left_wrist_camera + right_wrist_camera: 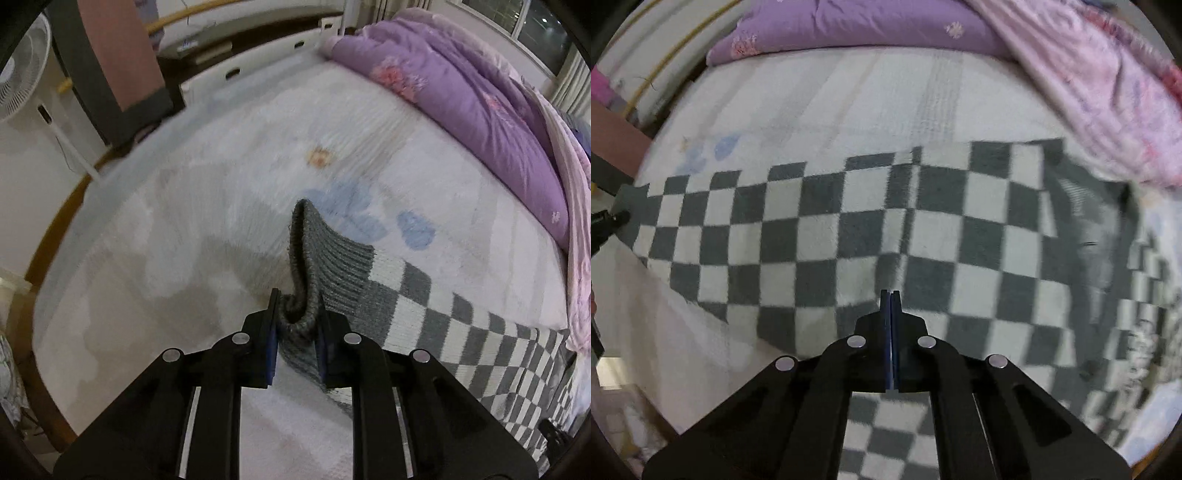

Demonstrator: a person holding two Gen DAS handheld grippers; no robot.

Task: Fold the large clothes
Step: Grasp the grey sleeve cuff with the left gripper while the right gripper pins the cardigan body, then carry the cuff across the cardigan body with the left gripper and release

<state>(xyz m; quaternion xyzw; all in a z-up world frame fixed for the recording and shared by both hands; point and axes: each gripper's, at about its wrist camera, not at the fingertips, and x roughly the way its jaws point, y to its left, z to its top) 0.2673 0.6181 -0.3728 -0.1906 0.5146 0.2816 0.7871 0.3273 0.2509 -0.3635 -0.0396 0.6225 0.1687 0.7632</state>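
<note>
Checkered sweater point(849, 236), knitted in grey and white squares with a ribbed grey hem point(332, 254), lies spread across the white bedspread point(207, 206), on the near side of the purple quilt point(461, 92) that is heaped along the bed's far side. One corner of the ribbed hem is lifted off the bedspread and curled over, and the left gripper point(297, 317) is clamped onto that bunched corner, the fabric squeezed between its blue-padded fingers. From that corner the sweater runs away toward the pink edge of the quilt. In the right wrist view the right gripper point(890, 306) hovers over the middle of the sweater with its two fingers pressed together and no cloth between them. At the sweater's hem end, the black tip of the left gripper shows pinching the grey corner. A white standing fan point(22, 70) stands beyond the bed, well apart from the quilt.
</note>
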